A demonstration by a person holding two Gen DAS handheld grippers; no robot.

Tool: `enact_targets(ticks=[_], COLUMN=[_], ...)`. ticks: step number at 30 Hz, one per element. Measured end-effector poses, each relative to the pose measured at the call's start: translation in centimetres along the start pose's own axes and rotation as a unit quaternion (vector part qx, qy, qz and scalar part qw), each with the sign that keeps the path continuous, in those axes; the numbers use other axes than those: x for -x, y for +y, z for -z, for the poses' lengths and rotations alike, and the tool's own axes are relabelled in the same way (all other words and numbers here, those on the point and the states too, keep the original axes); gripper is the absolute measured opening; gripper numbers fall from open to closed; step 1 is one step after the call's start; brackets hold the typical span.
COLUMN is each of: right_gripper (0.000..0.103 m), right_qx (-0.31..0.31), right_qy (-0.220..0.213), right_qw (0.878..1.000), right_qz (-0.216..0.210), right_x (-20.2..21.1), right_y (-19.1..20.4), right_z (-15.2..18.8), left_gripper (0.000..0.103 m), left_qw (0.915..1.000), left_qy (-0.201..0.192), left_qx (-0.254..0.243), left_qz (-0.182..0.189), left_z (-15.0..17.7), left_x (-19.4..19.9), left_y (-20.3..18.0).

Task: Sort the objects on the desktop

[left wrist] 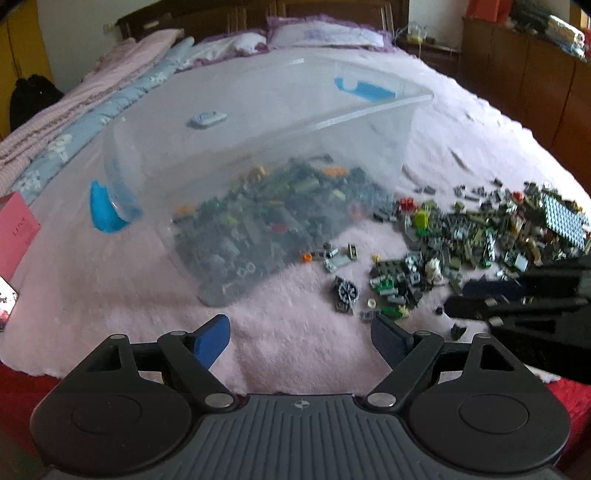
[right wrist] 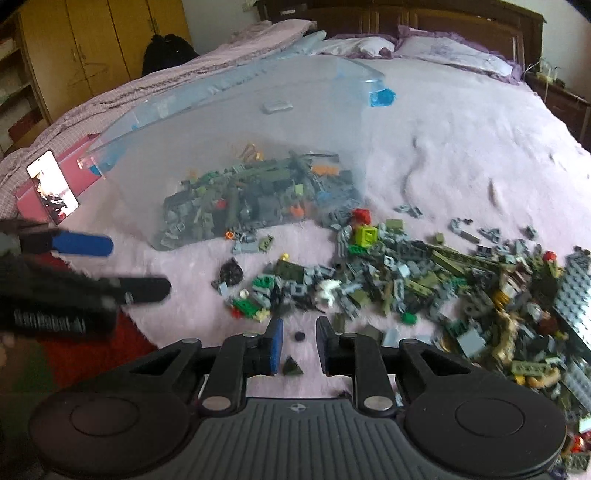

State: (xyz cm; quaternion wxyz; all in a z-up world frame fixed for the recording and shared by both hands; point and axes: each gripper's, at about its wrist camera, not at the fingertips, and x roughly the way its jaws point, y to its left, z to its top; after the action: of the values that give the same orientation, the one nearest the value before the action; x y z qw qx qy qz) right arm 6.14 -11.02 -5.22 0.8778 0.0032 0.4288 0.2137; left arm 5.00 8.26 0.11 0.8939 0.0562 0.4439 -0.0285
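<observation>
My right hand-held gripper (right wrist: 299,343) has its fingers drawn close with a narrow gap and nothing clamped; a small dark round stud (right wrist: 299,335) and a small dark green wedge brick (right wrist: 291,366) lie on the blanket in that gap, pads not on either. My left hand-held gripper (left wrist: 301,338) has its blue-padded fingers wide apart, only bare blanket between them. Both hang over the near edge of the bed, on the fluffy pale pink blanket (left wrist: 280,332). From the right wrist view I see the left gripper's blue pad (right wrist: 83,243) at the left side, blurred.

Just past the right gripper: loose pile of small grey, olive and green building bricks (right wrist: 424,280) spread toward the bed's right edge, with a lime green cube brick (right wrist: 367,235), a red piece (right wrist: 361,216) and a white figure piece (right wrist: 328,290) in it. A large grey studded baseplate (right wrist: 576,299) sits at the pile's far right. A black round wheel-like piece (left wrist: 346,291) lies near the pile's left end.

Beyond, mid-bed: clear plastic storage bin with blue latches (left wrist: 369,114), tipped on its side, mouth toward the pile, more bricks (left wrist: 266,218) heaped inside. Pink card (left wrist: 16,229) and a lit phone (right wrist: 53,186) at the bed's left edge. Pillows (left wrist: 325,35) at the head end.
</observation>
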Motion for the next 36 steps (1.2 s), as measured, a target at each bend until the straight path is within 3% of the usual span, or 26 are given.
enact_targets(ticks=[10, 12, 18, 23, 28, 30, 32, 34, 36], right_gripper=[0.016, 0.011, 0.011, 0.011, 0.011, 0.011, 0.012, 0.013, 0.015], right_qx=[0.058, 0.078, 0.111, 0.087, 0.042, 0.013, -0.016, -0.025, -0.026], right_qy=[0.023, 0.036, 0.062, 0.057, 0.033, 0.025, 0.013, 0.004, -0.001], right_qw=[0.997, 0.995, 0.99, 0.993, 0.999, 0.999, 0.999, 0.998, 0.998], right_qz=[-0.041, -0.052, -0.065, -0.053, 0.003, 0.03, 0.049, 0.058, 0.059], right_x=[-5.4, -5.2, -3.2, -1.3, -0.3, 0.1, 0.6, 1.1, 1.4], right_y=[3.3, 3.8, 3.8, 2.4, 0.7, -0.2, -1.0, -1.5, -1.8], right_z=[-2.0, -1.6, 1.0, 2.0, 2.4, 2.6, 2.8, 2.8, 2.9], left_gripper=[0.084, 0.084, 0.084, 0.084, 0.083, 0.075, 0.043, 0.031, 0.029], left_qw=[0.9992, 0.9992, 0.9995, 0.9995, 0.9989, 0.9983, 0.9967, 0.996, 0.9958], left_qy=[0.023, 0.023, 0.023, 0.02, 0.012, 0.001, -0.008, -0.007, -0.005], left_qx=[0.026, 0.028, 0.019, -0.004, -0.009, -0.02, -0.037, -0.045, -0.048], left_qz=[-0.02, -0.016, 0.002, 0.022, 0.044, 0.056, 0.072, 0.077, 0.078], left_z=[1.4, 1.4, 1.6, 1.8, 2.0, 2.2, 2.4, 2.5, 2.5], left_x=[-1.0, -1.0, -1.5, -2.3, -3.0, -3.1, -3.4, -4.0, -4.4], left_y=[2.2, 2.3, 1.3, -0.5, -2.1, -2.9, -3.8, -4.6, -5.1])
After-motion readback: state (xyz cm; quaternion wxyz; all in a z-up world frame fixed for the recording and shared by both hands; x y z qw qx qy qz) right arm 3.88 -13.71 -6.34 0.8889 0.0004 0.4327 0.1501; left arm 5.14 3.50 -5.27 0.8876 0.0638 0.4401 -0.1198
